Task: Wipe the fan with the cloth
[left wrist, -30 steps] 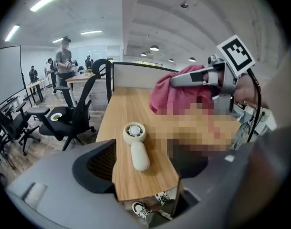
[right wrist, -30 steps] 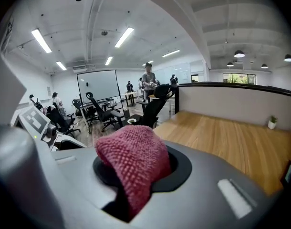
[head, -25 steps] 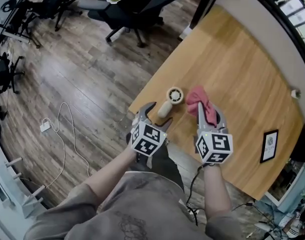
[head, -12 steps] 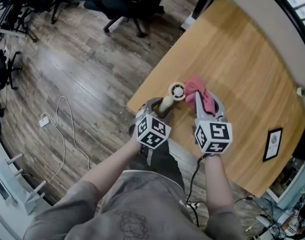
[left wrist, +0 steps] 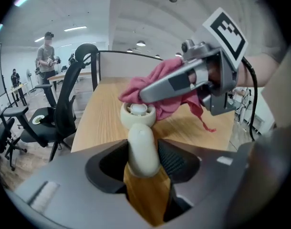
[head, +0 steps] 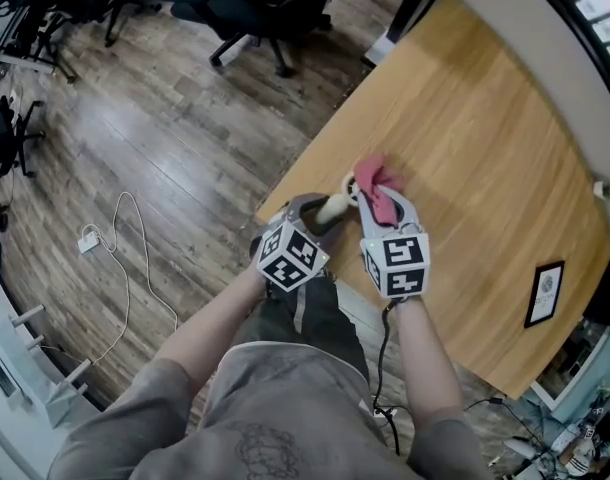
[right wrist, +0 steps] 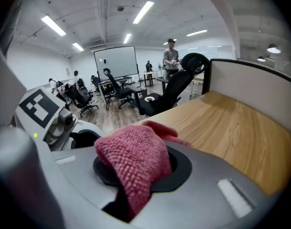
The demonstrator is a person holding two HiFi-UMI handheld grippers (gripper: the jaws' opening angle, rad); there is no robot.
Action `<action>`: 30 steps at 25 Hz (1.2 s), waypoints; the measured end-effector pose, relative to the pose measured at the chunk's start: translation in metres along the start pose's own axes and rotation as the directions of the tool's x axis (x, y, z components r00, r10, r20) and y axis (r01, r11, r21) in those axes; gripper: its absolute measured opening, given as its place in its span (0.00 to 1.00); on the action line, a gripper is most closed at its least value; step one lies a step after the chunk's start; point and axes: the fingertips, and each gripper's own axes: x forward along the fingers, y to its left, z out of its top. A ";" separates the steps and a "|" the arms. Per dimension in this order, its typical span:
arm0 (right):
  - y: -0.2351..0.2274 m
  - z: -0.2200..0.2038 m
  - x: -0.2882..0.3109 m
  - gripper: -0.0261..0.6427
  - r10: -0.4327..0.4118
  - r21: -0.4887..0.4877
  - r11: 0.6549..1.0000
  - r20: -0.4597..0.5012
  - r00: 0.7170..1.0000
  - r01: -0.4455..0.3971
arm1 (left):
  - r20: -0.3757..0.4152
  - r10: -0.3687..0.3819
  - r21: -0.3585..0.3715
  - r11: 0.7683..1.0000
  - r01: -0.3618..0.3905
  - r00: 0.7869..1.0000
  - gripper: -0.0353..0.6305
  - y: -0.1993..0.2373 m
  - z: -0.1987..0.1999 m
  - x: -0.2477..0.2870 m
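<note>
Left gripper view — left tool (left wrist: 143,162), just closed, pinches the fan (left wrist: 138,120); right tool (right wrist: 141,171) pinches the cloth (right wrist: 131,149)

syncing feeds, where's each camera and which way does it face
Head view: on the head, steeply down at the wooden table; forearms, left gripper, right gripper show.
Left gripper view: along jaws just closed on the small cream handheld fan; right gripper crosses.
Right gripper view: along jaws clamping the pink knitted cloth; left gripper at left.
All share the cloth.
</note>
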 end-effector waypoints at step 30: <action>-0.006 -0.013 -0.001 0.16 0.043 0.197 0.980 -0.041 0.998 -0.034 | -0.022 -0.071 0.106 0.992 0.073 0.997 0.35 -0.006 -0.004 0.000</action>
